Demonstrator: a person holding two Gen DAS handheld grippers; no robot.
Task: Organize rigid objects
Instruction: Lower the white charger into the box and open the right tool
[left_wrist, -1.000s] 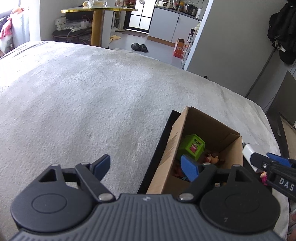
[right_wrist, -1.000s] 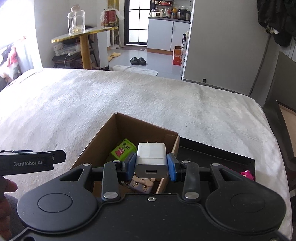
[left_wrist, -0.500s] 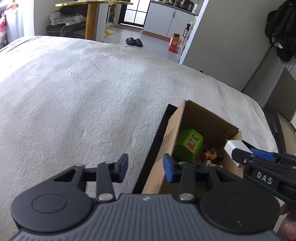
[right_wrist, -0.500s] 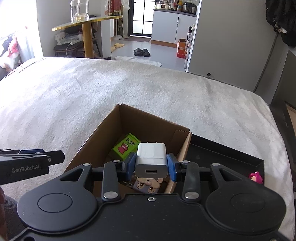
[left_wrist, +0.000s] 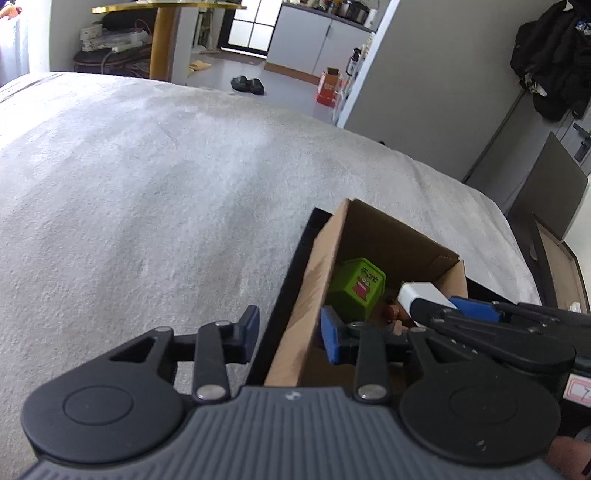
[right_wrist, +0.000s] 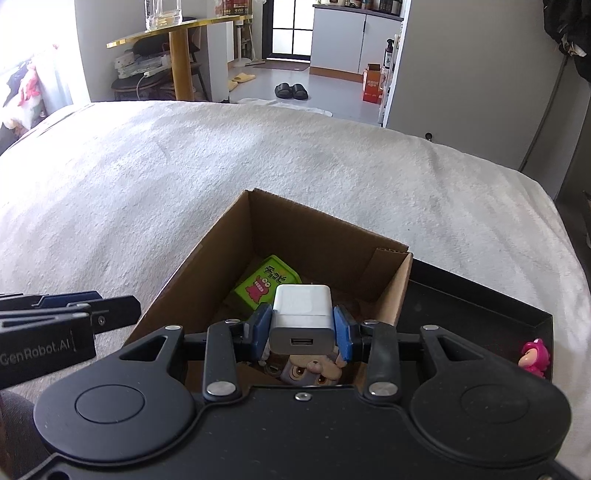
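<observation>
Right tool (right_wrist: 303, 330) clamps a white plastic USB charger block (right_wrist: 301, 319), port end toward the camera and long axis along the fingers, directly above the open brown cardboard box (right_wrist: 317, 236), so release means going down. Left tool (left_wrist: 290, 334), narrowed and holding nothing, straddles the box's near wall; "GenRobot.AI" shows on its side.

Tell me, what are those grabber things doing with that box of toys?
A person is tidying small things into a cardboard box that sits on a black tray on the bed. The right gripper is shut on a white charger and holds it over the open box. A green toy cube and a small figure lie inside already. The left gripper holds nothing; its fingers straddle the box's near wall. A pink toy waits on the tray.
</observation>
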